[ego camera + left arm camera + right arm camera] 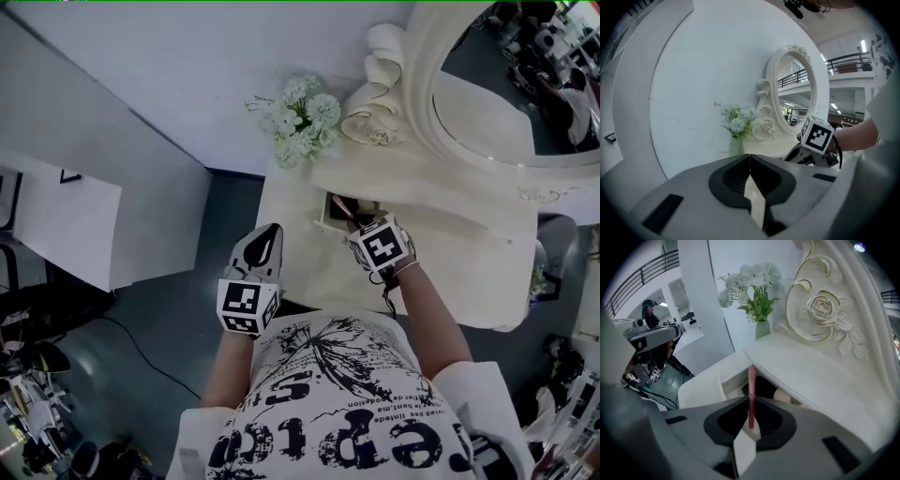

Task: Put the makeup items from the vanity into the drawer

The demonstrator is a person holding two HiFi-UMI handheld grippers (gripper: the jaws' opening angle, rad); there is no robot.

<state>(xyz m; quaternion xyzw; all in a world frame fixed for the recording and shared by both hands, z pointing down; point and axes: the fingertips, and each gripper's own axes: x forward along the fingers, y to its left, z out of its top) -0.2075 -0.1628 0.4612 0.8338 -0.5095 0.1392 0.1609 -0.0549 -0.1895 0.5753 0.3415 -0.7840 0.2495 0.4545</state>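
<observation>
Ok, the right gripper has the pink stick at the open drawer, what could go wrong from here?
1. The right gripper pinches the pink stick near one end only; its free end points at the vanity top's edge, so a bump there could twist it loose.
2. The drawer opening under that overhang looks tight and already holds things, so an early release may land the stick on the rim or outside.
</observation>
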